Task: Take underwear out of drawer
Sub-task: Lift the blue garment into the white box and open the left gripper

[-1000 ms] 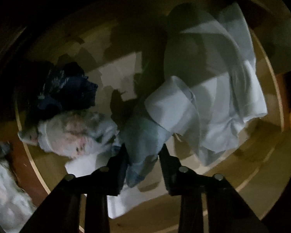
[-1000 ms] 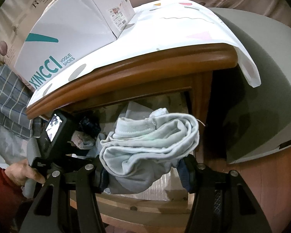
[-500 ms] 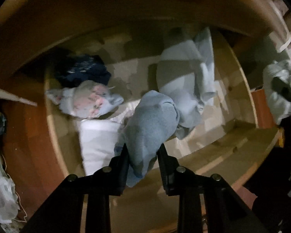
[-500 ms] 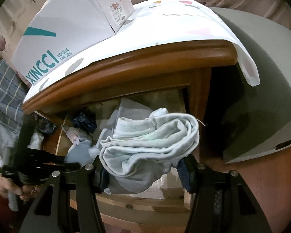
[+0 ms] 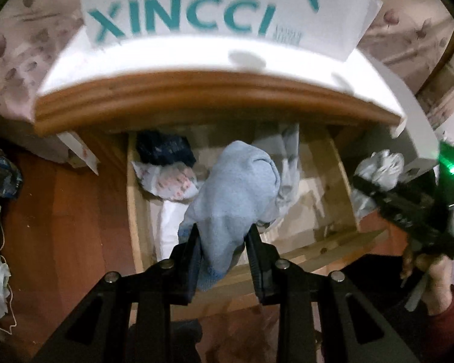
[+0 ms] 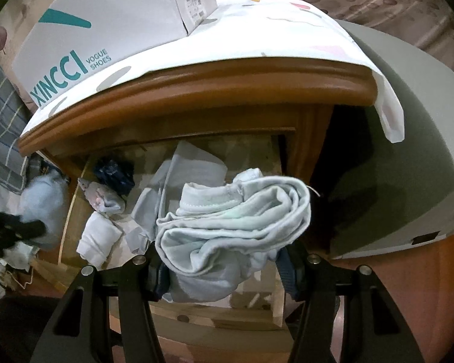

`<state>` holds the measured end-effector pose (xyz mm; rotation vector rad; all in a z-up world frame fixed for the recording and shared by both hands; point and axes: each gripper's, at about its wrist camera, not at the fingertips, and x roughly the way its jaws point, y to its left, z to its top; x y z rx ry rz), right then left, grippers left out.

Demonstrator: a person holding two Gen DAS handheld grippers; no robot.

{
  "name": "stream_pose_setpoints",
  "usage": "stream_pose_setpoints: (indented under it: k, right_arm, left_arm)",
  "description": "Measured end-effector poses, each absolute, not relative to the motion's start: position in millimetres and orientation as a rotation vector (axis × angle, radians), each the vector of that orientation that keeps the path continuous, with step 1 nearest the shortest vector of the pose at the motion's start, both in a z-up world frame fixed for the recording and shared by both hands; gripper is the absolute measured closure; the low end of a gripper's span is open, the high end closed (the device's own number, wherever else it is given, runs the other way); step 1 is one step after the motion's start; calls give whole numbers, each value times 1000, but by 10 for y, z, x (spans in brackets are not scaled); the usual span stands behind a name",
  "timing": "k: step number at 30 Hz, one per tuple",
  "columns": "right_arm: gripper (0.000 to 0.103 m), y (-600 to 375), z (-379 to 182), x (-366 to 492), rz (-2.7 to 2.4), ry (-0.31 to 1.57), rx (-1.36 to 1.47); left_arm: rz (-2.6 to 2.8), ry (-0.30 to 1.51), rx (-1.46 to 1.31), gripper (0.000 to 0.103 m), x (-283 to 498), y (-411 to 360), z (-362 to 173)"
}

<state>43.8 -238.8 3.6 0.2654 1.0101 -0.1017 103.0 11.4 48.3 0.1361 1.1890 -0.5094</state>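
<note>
Underwear is held in both grippers. The blue-grey underwear (image 5: pixel 236 193) is pinched between the fingers of the left gripper (image 5: pixel 222 260); its long axis runs away from the fingers, bunched end uppermost, lower end hanging below the pads. The pale rolled underwear (image 6: pixel 236 220) is clamped in the right gripper (image 6: pixel 224 275), its long axis lying crosswise between the fingers, the waistband edge turned up. Both bundles are held above the open drawer (image 6: pixel 72 211), clear of its contents. A dark garment (image 6: pixel 115 172), a patterned garment (image 6: pixel 101 201) and white folded cloth (image 6: pixel 98 239) are seen inside. A shoe box (image 6: pixel 106 21) is seen on the cloth-covered nightstand (image 6: pixel 196 90).
</note>
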Motion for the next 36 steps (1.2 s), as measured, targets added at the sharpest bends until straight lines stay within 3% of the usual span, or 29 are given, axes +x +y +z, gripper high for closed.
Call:
stream_pose_setpoints:
  k: [11,23,36]
  right_arm:
    - [49,-2374,-32,462,-138,1034,250]
    - [49,-2395,-57,470,-147,1047,264]
    - [49,-2437,-84,477,-153,1058,287]
  left_arm:
    - [-478,972,47,75,1058,413,1636]
    - [-366,802,3,75,1723,370,2654]
    - [-289,880,75,75,2542,-33,2460]
